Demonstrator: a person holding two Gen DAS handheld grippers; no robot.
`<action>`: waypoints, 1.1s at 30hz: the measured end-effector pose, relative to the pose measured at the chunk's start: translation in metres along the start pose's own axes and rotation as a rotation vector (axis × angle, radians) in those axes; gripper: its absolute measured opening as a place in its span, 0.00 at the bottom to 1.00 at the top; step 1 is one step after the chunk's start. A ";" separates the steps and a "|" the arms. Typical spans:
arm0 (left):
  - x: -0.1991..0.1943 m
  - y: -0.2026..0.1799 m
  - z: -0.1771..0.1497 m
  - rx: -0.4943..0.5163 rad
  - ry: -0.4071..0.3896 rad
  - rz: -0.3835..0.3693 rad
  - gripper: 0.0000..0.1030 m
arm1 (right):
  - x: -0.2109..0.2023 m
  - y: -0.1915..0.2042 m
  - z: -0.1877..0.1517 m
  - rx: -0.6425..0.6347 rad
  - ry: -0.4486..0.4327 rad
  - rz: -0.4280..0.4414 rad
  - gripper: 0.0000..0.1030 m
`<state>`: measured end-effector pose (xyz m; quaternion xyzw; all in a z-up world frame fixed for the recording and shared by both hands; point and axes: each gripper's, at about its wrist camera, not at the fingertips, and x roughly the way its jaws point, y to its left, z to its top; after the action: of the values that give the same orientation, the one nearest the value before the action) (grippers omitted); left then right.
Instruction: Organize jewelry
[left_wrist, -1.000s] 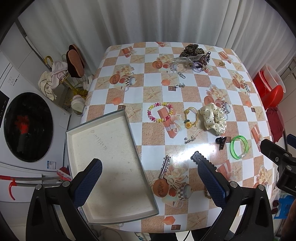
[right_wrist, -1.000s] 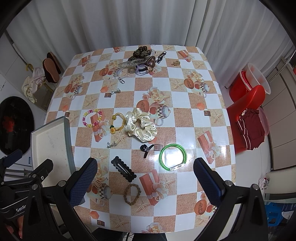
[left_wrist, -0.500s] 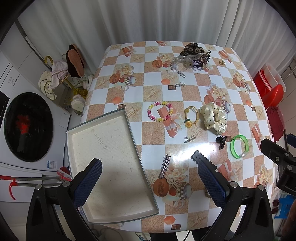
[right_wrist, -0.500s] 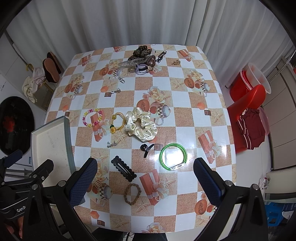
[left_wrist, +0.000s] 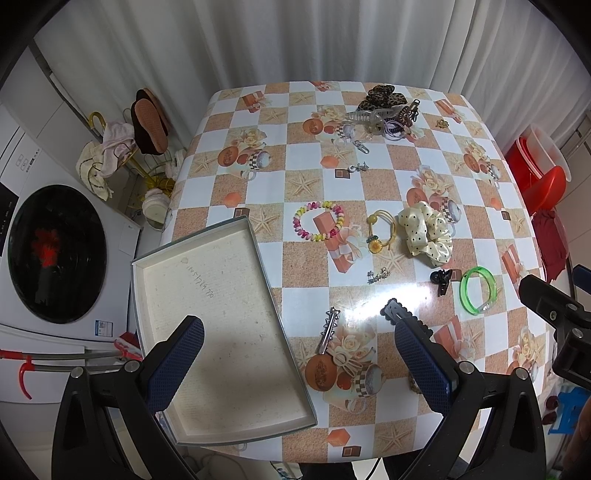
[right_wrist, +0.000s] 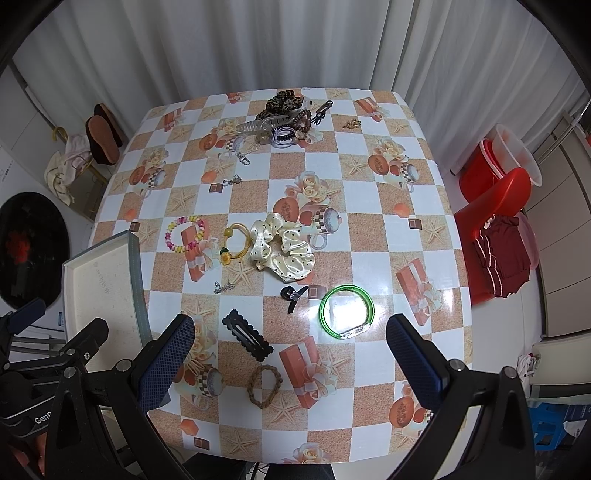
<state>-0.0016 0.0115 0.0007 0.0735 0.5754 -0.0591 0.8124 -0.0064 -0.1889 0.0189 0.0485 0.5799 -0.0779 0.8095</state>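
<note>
So I've got both grippers hanging above the table (right_wrist: 424, 206), nothing grabbed. Left gripper (left_wrist: 295, 360) is spread wide over the empty tray (left_wrist: 221, 317), right gripper (right_wrist: 290, 358) is spread wide too. From the right cam, the green bangle (right_wrist: 346, 311) sits at about 1 o'clock, the black scalloped clip (right_wrist: 246, 339) at 11, and the cream scrunchie (right_wrist: 282, 251) lies straight up at 12.

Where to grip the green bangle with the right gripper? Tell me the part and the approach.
Take the green bangle by its plain rim opposite the metal clasp, coming straight down with the open right gripper, one finger inside the ring and one outside. It lies flat on the table, clear of the black claw clip.
</note>
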 end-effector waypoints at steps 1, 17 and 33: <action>0.000 0.000 0.000 0.000 0.000 0.000 1.00 | 0.000 0.001 0.000 0.000 0.000 0.000 1.00; 0.025 0.006 0.004 0.015 0.038 0.003 1.00 | 0.016 -0.008 0.003 0.023 0.035 0.015 1.00; 0.125 -0.012 0.056 0.005 0.049 -0.007 1.00 | 0.115 -0.038 0.023 0.031 0.126 0.065 1.00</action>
<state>0.0897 -0.0125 -0.1000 0.0751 0.5951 -0.0617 0.7977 0.0441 -0.2383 -0.0825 0.0848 0.6264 -0.0572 0.7728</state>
